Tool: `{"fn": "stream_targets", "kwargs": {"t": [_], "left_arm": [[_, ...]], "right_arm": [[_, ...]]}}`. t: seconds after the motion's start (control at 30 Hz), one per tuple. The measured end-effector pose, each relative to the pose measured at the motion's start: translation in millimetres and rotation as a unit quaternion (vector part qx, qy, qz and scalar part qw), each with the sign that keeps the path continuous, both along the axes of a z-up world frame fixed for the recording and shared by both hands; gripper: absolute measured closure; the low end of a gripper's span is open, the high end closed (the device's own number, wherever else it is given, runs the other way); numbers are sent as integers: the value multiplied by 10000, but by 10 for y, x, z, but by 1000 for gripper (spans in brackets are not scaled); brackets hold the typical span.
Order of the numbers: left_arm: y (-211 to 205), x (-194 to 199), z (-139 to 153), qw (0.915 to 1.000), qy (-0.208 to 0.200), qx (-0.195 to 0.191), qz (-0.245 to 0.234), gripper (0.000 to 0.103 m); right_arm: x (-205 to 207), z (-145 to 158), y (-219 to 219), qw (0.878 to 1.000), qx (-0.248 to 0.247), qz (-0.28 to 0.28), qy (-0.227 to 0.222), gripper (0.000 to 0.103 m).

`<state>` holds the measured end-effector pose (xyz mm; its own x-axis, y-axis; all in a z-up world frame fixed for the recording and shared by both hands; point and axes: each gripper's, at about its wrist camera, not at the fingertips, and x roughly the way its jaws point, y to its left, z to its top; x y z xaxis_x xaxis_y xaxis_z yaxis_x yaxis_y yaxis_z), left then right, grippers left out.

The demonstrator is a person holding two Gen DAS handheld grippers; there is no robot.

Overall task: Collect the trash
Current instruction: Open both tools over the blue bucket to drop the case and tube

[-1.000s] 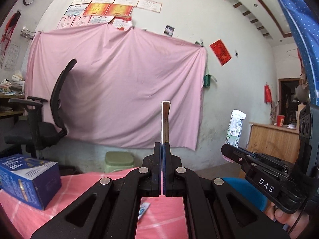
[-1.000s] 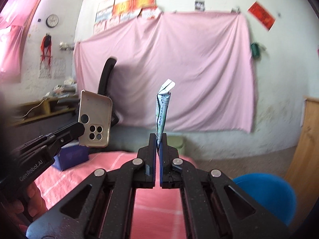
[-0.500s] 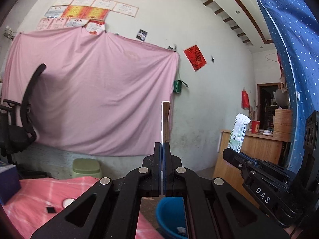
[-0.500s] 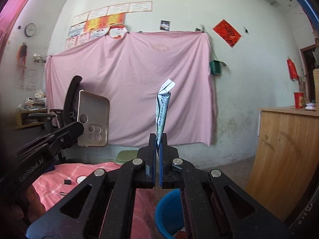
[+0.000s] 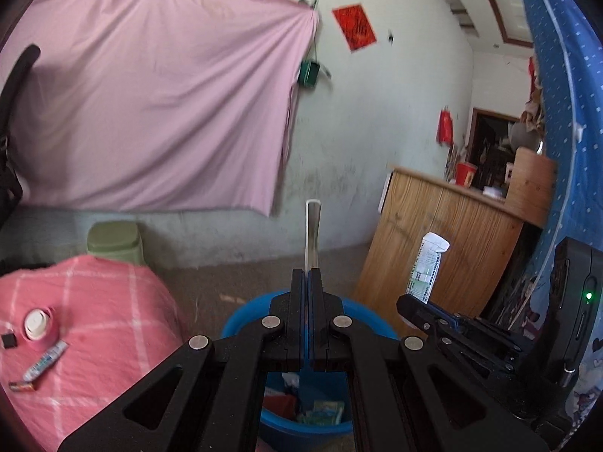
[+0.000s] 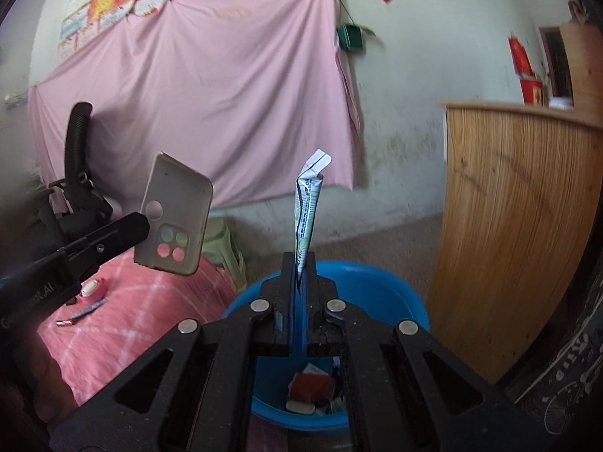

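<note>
Left tool was clamped on a phone case: stiff, light, pinched at its edge. Right tool gripped a crumpled wrapper: soft, featherweight, pinched low. Both hung above the blue bin, at 6 o'clock in each view.

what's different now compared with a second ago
Both grippers have swung from above the pink-clothed table to above the blue bin. The left gripper stays shut on the phone case, the right gripper on the crumpled wrapper; nothing released.
</note>
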<state>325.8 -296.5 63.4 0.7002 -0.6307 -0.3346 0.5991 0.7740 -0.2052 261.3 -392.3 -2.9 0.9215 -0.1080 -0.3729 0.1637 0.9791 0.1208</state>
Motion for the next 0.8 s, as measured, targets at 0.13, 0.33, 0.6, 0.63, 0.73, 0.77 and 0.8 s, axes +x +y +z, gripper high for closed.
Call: {"fn": "stream_targets", "kwargs": {"t": [0.13,0.33,0.6,0.63,0.73,0.77,0.8], "left_arm": [[-162,163,-134,9986,478,217,-55,103],[-305,293,-306,9957,844,373,-82,103],[-299,425,-426,9912,1284,322,-49,103],[-288,433,-426,9909,1311,319,-28,103],[-242,463,-425,9896,1412,287,5,103],[-216,463,-418,9895,1420,278,31,103],[-183,455,-410,9896,1411,263,45,102]], "right_arm": [[146,-164,-162,9987,247,-18,440,75],[305,-337,-285,9952,486,-7,853,74],[426,-435,-269,9923,447,75,1149,71],[428,-436,-267,9923,443,76,1155,70],[424,-432,-260,9924,437,69,1146,63],[424,-423,-255,9926,442,67,1128,62],[413,-408,-248,9932,441,56,1080,59]]}}
